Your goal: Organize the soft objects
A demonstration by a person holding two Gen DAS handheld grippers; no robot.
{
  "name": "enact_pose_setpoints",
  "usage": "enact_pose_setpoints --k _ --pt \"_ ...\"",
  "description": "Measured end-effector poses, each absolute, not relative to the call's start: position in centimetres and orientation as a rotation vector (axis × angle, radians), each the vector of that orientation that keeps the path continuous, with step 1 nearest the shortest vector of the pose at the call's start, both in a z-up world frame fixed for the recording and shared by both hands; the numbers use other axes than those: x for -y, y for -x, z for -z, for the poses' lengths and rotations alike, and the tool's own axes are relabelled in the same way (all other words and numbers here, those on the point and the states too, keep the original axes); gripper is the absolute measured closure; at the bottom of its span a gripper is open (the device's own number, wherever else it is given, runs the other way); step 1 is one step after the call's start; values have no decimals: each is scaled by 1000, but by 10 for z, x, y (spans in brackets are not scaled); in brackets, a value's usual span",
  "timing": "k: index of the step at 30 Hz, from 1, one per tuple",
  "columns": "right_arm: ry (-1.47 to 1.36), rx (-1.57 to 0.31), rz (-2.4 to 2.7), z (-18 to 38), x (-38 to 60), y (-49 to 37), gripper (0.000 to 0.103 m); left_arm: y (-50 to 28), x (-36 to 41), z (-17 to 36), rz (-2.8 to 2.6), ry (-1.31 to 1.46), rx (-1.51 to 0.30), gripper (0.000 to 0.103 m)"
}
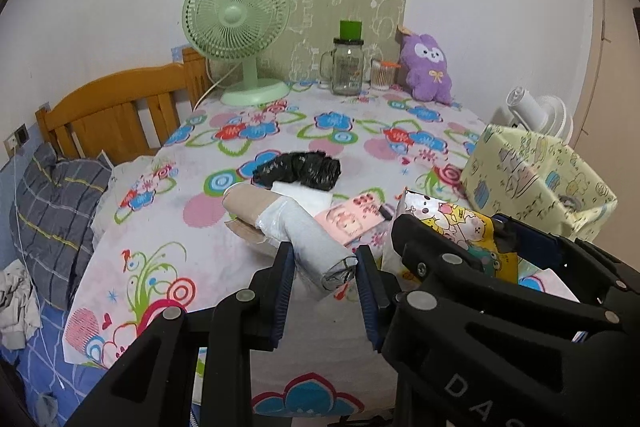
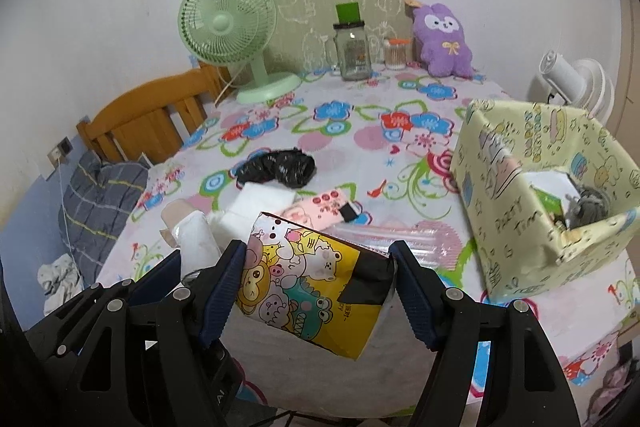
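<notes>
My left gripper (image 1: 325, 269) is open, its fingers on either side of the near end of a grey rolled cloth (image 1: 316, 247), which lies across a beige roll (image 1: 246, 205) on the flowered table. My right gripper (image 2: 318, 277) is shut on a yellow cartoon-print tissue pack (image 2: 308, 283), held just above the table; the pack also shows in the left wrist view (image 1: 452, 227). A black crumpled bag (image 1: 298, 169) and a white folded cloth (image 2: 260, 203) lie further back. A yellow patterned box (image 2: 548, 203) at the right holds grey yarn (image 2: 586, 205).
A green fan (image 1: 236, 31), a glass jar (image 1: 347, 67), a swab pot (image 1: 382, 75) and a purple plush (image 1: 428, 67) line the far wall. A pink card (image 1: 348, 219) lies mid-table. A white fan (image 2: 576, 79) stands behind the box. A bed lies left.
</notes>
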State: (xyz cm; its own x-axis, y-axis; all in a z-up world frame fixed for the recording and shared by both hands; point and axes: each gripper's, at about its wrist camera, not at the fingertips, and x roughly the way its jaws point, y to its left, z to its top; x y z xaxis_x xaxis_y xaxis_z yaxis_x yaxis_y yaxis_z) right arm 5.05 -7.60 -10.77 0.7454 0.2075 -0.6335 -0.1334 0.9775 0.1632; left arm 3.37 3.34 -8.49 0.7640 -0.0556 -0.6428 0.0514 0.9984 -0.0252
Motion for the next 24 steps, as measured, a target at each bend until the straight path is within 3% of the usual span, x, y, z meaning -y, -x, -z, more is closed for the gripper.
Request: enact_pose_setpoints --k 24 --pt "-104 -604 -186 56 116 -55 28 -43 5 39 43 39 -608 73"
